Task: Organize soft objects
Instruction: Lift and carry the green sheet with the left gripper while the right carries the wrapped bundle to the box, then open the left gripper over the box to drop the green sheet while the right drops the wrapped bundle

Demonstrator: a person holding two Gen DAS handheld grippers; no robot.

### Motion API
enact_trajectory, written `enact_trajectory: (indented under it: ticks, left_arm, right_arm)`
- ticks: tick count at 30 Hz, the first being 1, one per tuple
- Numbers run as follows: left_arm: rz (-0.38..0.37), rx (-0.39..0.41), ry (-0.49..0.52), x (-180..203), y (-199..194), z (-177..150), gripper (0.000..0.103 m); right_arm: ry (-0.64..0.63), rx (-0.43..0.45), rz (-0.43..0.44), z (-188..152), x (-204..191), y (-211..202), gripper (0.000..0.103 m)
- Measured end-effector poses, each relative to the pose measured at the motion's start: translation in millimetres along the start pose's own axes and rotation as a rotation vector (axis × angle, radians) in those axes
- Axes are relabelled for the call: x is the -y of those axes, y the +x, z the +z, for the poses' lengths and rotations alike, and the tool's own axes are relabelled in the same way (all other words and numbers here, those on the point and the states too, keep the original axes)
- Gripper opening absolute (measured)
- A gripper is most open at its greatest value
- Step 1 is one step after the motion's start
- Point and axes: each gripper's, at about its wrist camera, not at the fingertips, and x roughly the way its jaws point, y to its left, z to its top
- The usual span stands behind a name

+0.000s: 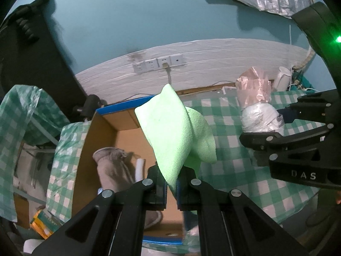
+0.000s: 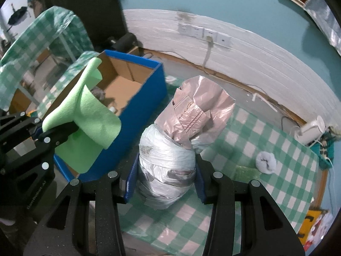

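Green cloth [image 1: 170,132] hangs pinched in my left gripper [image 1: 171,188] over the box [image 2: 147,89]. My right gripper [image 2: 164,189] squeezes the bag bundle [image 2: 166,166], maybe lifted. Next I drop both inside.

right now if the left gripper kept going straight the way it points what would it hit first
Probably the inside of the blue cardboard box: the left gripper, shut on the green cloth, points down over its opening. Depth is uncertain.

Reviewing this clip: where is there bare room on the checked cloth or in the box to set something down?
Free: the checked tablecloth between the plastic bag bundle and the white rolled sock, and the cardboard box floor toward its far wall. Crowded: the box's near end, where a grey slipper lies, and the back right corner by the white kettle.
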Motion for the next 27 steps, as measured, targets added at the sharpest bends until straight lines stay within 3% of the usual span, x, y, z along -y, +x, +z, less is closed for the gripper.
enact_trajectory:
  ticks: [27]
  left_arm:
    - [0.119,-0.096,-0.139,-86.6,28.3,-38.8,0.006]
  right_arm:
    - [-0.143,-0.062,0.070,47.0,-99.3,52.3,0.045]
